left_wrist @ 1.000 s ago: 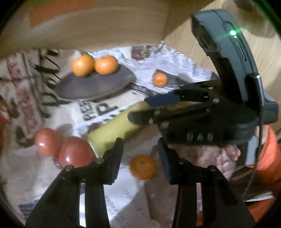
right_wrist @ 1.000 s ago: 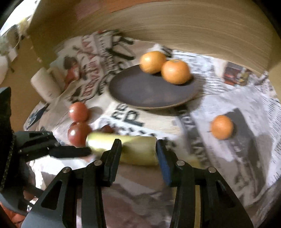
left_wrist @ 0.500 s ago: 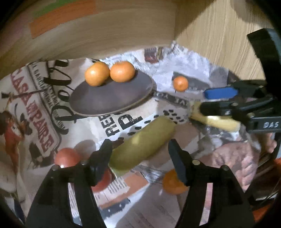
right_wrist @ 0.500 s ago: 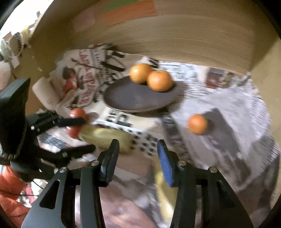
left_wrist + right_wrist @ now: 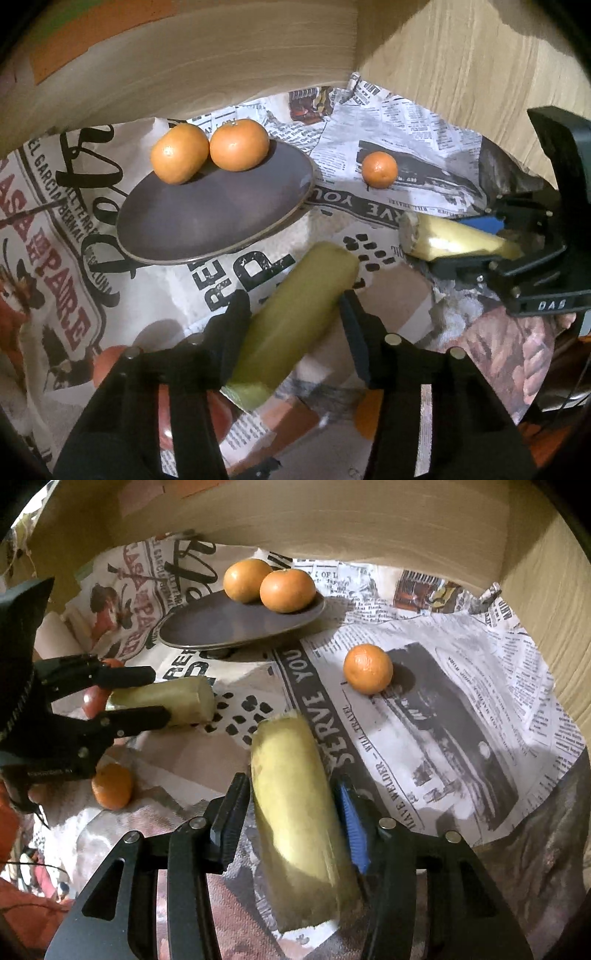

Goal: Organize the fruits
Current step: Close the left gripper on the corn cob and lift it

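Observation:
My left gripper (image 5: 295, 317) is shut on a greenish-yellow banana piece (image 5: 295, 314), which also shows in the right wrist view (image 5: 166, 699). My right gripper (image 5: 291, 805) is shut on a second yellow banana piece (image 5: 295, 805), seen from the left wrist at the right (image 5: 454, 240). A dark oval plate (image 5: 214, 210) holds two oranges (image 5: 181, 153) (image 5: 240, 144). A small loose orange (image 5: 379, 170) lies on the newspaper right of the plate (image 5: 367, 668). Another small orange (image 5: 112, 786) lies below the left gripper.
Newspaper (image 5: 443, 709) covers the surface. Wooden walls (image 5: 461, 55) close off the back and right side. Red tomatoes (image 5: 110, 362) lie partly hidden behind the left gripper's fingers (image 5: 92, 701).
Both grippers have closed, each on its own banana piece, and drawn apart. The right gripper now holds its piece in front of the camera; the left holds the greenish piece.

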Tool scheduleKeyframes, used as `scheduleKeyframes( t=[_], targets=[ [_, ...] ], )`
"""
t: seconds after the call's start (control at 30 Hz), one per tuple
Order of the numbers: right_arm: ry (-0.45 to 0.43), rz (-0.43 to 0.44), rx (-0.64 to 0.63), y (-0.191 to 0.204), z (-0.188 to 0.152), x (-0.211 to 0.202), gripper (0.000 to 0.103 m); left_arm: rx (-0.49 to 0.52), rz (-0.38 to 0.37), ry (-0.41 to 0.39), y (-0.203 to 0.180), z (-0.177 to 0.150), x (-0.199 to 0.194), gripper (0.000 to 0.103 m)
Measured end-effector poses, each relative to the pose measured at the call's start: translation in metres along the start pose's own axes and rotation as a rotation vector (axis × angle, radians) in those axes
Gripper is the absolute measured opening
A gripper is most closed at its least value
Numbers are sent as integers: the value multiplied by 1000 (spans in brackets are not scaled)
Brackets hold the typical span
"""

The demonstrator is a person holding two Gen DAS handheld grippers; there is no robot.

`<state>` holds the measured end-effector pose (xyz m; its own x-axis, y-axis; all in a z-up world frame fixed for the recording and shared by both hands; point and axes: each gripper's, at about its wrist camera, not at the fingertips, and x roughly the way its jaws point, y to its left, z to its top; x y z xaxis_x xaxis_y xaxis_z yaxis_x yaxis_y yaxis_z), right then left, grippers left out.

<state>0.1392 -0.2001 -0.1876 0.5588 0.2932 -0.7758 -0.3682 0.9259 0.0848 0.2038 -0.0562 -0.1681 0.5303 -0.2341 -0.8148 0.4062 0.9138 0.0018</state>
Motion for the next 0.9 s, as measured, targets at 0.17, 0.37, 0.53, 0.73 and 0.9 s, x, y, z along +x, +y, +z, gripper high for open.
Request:
scheduleKeyframes(
  t=[0.17, 0.37, 0.53, 0.73, 0.9],
  targets=[
    [-2, -20, -12, 4, 1, 5, 40, -9, -18, 31, 5, 7, 10, 49],
    [-15, -31, -5, 7, 5, 9, 36, 25, 19, 83, 1, 10, 25, 48],
    [-29, -23, 5, 6, 6, 7, 36, -5, -43, 112, 8, 13, 32, 37],
    [-58, -16, 24, 5, 6, 0, 36, 28, -40, 97, -4, 15, 27, 37],
    [-98, -16, 42, 3, 10, -10, 36, 26, -41, 54, -10, 22, 15, 37]
  ],
)
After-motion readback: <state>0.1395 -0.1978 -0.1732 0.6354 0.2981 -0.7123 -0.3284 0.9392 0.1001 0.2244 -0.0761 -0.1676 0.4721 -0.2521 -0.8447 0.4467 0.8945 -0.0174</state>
